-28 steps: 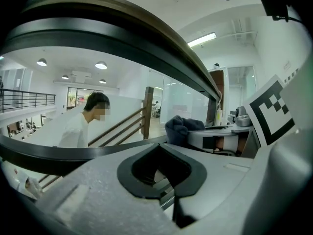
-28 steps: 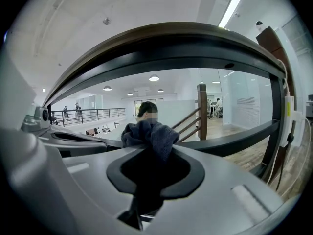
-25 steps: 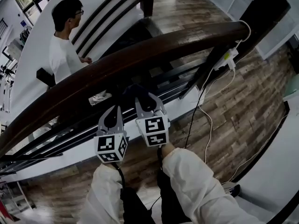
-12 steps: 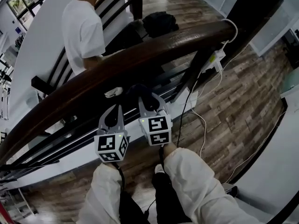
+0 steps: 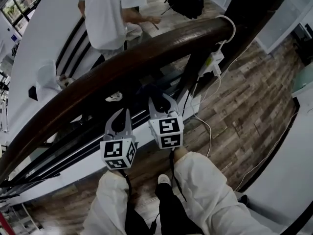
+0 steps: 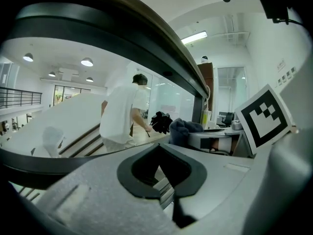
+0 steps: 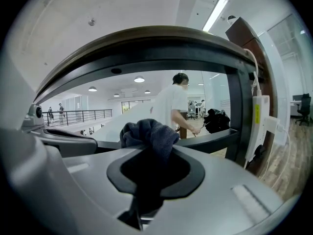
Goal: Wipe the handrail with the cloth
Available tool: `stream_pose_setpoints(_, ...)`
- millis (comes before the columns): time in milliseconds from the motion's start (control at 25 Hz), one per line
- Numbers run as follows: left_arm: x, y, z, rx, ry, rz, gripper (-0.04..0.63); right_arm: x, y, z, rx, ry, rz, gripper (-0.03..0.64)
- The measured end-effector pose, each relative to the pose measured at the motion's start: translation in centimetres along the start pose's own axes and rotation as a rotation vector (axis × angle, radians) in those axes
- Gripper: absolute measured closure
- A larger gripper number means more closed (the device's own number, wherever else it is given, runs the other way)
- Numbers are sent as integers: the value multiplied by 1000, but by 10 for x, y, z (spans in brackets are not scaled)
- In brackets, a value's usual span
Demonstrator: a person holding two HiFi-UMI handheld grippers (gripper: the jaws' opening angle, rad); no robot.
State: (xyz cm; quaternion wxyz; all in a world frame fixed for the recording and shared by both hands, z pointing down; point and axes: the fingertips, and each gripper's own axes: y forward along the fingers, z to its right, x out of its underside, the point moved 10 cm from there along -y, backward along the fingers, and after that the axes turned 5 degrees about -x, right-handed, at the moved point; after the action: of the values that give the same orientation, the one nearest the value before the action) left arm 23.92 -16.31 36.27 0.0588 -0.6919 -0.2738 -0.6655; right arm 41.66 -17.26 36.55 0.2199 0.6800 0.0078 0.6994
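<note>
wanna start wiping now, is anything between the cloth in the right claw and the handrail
Nothing visible. The cloth, pinched in the right claw, sits below the handrail with only open air between them. The white power strip hangs on the post off to the right, clear of that path.

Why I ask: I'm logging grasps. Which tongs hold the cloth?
The right tongs: they are shut on the dark cloth, while the left tongs are shut on nothing.

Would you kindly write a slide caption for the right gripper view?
Right gripper clamps a dark cloth beneath the wooden handrail, a person in white beyond.
</note>
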Motion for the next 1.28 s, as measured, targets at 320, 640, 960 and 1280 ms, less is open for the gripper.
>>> stream_pose_setpoints(320,-7,24,23,27,13,1,597,-3,-4,41,31,-20,8,549)
stream_pose_setpoints(640,-14,47,47,51,26,-2,597,-6,-7,90,84,9,7,548)
stream_pose_setpoints(960,-17,61,62,67,34,-4,597,-9,-10,125,123,-4,20,549)
stream_pose_setpoints(1280,-18,68,70,77,44,-11,597,-10,-12,148,148,0,22,549)
